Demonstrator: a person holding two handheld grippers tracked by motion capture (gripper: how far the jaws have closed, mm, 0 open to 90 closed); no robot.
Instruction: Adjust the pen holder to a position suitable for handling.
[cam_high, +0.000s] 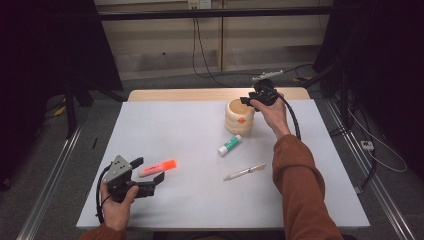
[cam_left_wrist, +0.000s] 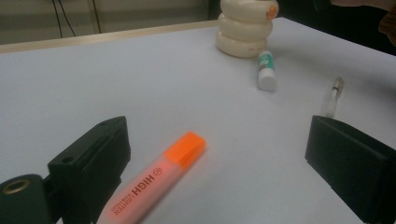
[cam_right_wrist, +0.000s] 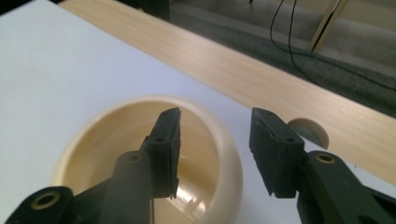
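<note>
**A:** What of the container?

**B:** A cream ribbed pen holder (cam_high: 239, 117) stands upright near the far edge of the white table top (cam_high: 200, 200), with an orange dot on its side; the right gripper view looks down into its mouth (cam_right_wrist: 140, 154), and the part of the inside that shows is bare, glossy at the bottom.

**A:** And the right gripper?

**B:** The right gripper (cam_high: 252, 103) hovers at the holder's far rim; its jaws stand partly apart with nothing between them; one jaw hangs over the hollow, the other outside the wall.

**A:** The left one?

**B:** The left gripper (cam_high: 148, 176) rests low at the near left corner, jaws wide open; the orange highlighter (cam_high: 158, 167) lies flat on the table between them, pads clear of it.

**A:** What else lies on the surface?

**B:** A glue stick (cam_high: 229, 145) with a green body and white cap lies just in front of the holder; a clear pen (cam_high: 244, 171) lies nearer the person, well apart from the highlighter.

**A:** The room?

**B:** A pale wooden strip (cam_high: 215, 94) borders the table's far side; beyond it grey floor, black cables and a light wall panel; dark curtains at both sides.

**A:** Any differences between views?

**B:** The left gripper view reads "HIGH" on the highlighter (cam_left_wrist: 156, 179); the right gripper view shows a round notch (cam_right_wrist: 309, 130) in the wooden strip.
</note>
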